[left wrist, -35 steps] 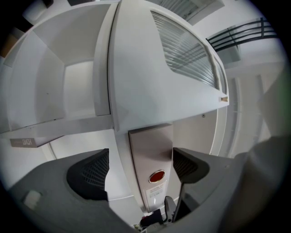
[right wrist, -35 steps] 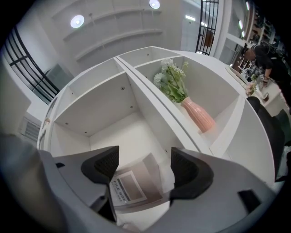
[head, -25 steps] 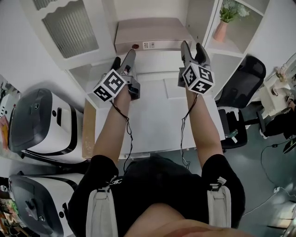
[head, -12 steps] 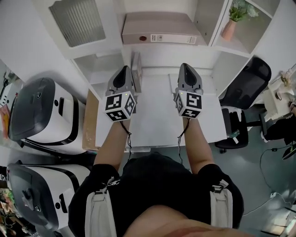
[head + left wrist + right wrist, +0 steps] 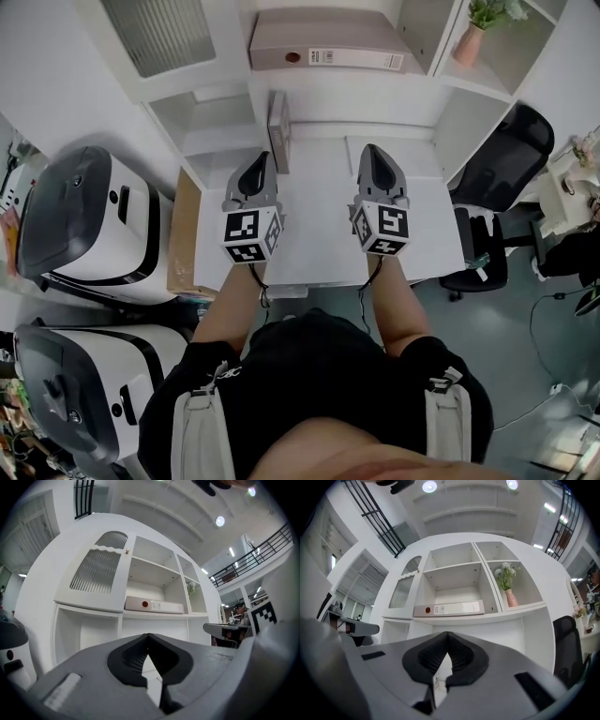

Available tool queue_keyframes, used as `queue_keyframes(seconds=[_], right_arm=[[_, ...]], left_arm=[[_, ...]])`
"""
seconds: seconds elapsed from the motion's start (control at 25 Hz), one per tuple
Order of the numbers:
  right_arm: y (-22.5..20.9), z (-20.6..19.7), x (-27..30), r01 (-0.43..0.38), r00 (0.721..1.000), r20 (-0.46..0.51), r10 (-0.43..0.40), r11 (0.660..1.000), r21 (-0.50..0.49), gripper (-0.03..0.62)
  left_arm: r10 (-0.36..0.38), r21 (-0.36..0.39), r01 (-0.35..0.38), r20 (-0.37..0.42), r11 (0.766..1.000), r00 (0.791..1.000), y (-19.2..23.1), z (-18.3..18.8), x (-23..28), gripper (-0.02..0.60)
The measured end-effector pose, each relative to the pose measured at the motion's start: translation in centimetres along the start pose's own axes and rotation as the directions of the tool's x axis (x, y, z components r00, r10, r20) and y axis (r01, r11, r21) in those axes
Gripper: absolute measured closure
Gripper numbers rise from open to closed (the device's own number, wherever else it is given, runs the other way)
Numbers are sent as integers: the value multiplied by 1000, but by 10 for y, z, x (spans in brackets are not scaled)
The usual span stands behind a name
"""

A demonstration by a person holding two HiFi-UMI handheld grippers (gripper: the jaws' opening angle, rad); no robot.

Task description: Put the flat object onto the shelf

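Note:
The flat object is a pale pink-grey binder (image 5: 328,42) that lies flat on the middle shelf of the white cabinet (image 5: 424,92). It shows in the left gripper view (image 5: 153,605) and the right gripper view (image 5: 449,608) too. Both grippers hover over the white desk (image 5: 319,253), well back from the shelf and apart from the binder. My left gripper (image 5: 261,159) is shut, jaws meeting with nothing between them (image 5: 149,637). My right gripper (image 5: 372,150) is also shut and empty (image 5: 448,634).
A second binder (image 5: 277,117) stands upright at the back of the desk, just ahead of the left gripper. A plant in a pink vase (image 5: 473,37) sits in the right shelf bay. A black office chair (image 5: 506,141) is at the right, and large white machines (image 5: 84,234) at the left.
Both grippers have drawn back from the shelf edge toward the person and come down over the desk. Their jaws have closed. The binder stays lying on the shelf.

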State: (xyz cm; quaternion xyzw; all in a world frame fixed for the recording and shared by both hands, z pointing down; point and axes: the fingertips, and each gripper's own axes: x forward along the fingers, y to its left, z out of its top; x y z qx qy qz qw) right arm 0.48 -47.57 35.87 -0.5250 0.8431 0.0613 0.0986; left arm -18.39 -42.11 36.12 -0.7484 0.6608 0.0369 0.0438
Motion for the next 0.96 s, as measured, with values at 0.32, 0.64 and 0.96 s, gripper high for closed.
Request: queue_keyframes(seconds=[0.32, 0.64, 0.96], right_arm=[[19, 6, -20, -24, 1000, -6, 24, 1000, 19, 594], [23, 9, -36, 8, 1000, -12, -8, 1000, 22, 594], [26, 8, -46, 24, 999, -29, -23, 999, 26, 594]], left_arm=[[-29, -12, 30, 5, 999, 1000, -5, 7, -22, 565], [-65, -22, 64, -3, 998, 998, -13, 7, -36, 565], [-42, 32, 43, -14, 999, 999, -13, 6, -47, 565]])
